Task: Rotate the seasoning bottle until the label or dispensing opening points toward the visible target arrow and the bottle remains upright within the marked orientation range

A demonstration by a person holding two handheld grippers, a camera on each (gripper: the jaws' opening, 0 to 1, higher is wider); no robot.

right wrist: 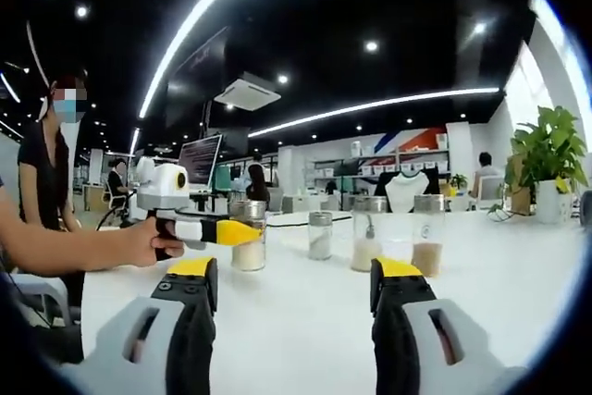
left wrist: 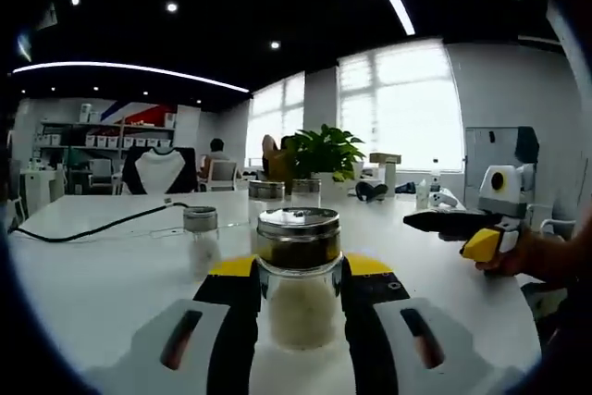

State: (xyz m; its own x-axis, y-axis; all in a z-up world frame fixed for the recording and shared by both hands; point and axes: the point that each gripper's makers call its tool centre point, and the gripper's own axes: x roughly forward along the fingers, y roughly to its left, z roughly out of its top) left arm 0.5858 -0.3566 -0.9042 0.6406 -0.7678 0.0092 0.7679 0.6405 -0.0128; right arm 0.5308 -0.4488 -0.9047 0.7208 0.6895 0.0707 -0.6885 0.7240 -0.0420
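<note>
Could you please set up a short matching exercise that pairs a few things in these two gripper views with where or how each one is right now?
Things:
1. seasoning bottle
2. right gripper
3. black cable
4. potted plant

States:
A. lying loose on the white table, far left
B. standing behind the jars, by the windows
C. standing upright between the left gripper's jaws
D. open, holding nothing

Pairs: 1-C, 2-D, 3-A, 4-B

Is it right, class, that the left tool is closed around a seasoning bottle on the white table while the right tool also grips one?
Not quite. In the right gripper view the right tool is open with nothing between its jaws. The left tool does hold the seasoning bottle on the white table.
</note>
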